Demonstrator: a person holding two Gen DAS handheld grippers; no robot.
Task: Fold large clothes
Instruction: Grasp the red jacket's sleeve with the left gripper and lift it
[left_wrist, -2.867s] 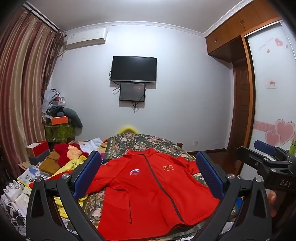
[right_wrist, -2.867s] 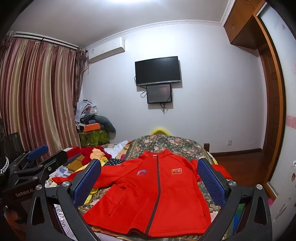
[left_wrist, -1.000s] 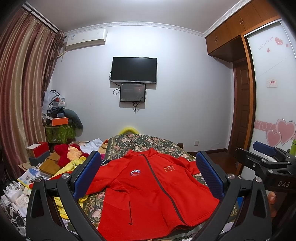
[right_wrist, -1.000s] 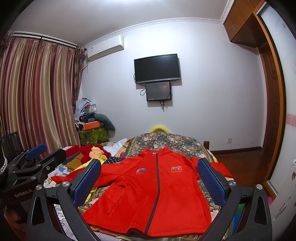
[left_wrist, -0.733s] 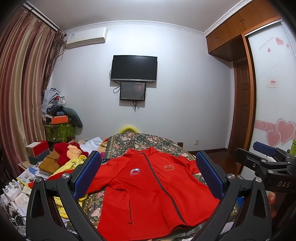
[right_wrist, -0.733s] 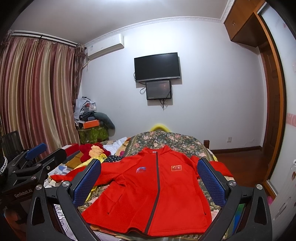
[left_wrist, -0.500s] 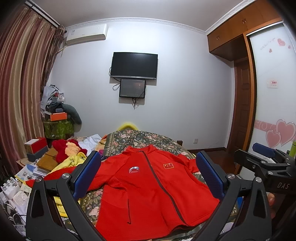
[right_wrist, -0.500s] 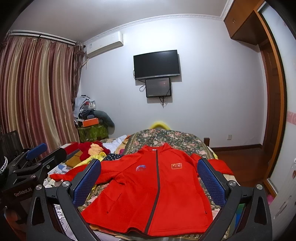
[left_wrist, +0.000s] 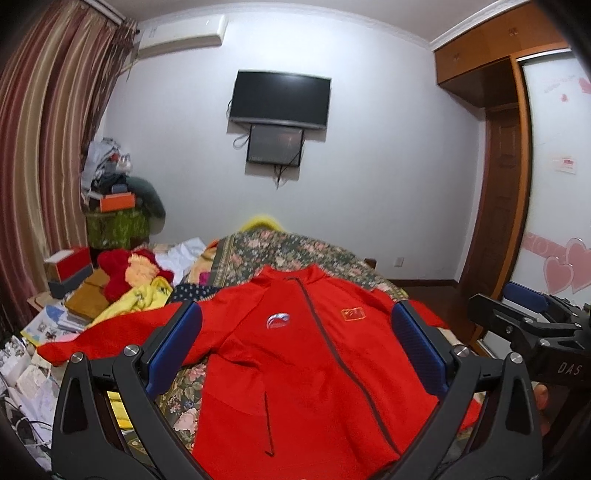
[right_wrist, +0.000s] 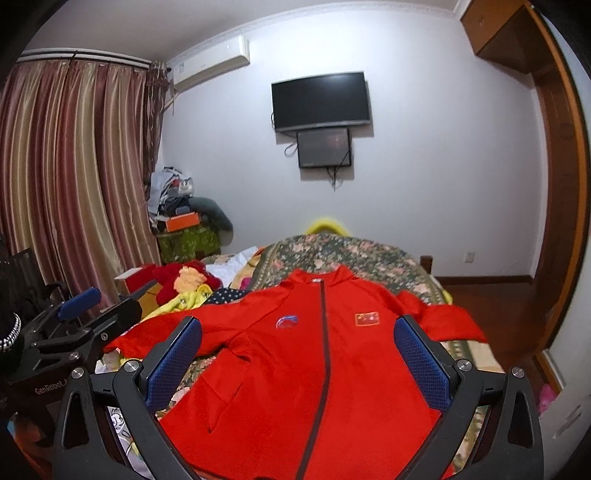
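Observation:
A large red zip jacket (left_wrist: 295, 369) (right_wrist: 321, 373) lies flat and face up on the floral bedspread (left_wrist: 295, 251), collar toward the far wall and both sleeves spread out. My left gripper (left_wrist: 295, 339) hovers open above its near hem with nothing between the blue pads. Open as well, my right gripper (right_wrist: 297, 343) hangs over the jacket's lower half and holds nothing. Each gripper shows at the edge of the other's view: the right gripper (left_wrist: 524, 317) and the left gripper (right_wrist: 96, 310).
A heap of red, yellow and white clothes (left_wrist: 144, 280) and boxes (left_wrist: 66, 266) crowds the bed's left side. Papers and bags (left_wrist: 33, 369) lie at lower left. Curtains (right_wrist: 74, 184) hang on the left, a wardrobe and door (left_wrist: 506, 184) stand on the right, a TV (left_wrist: 279, 99) hangs on the far wall.
Both views have tilted down slightly and edged closer to the jacket. The jacket has not moved, and both grippers have stayed open.

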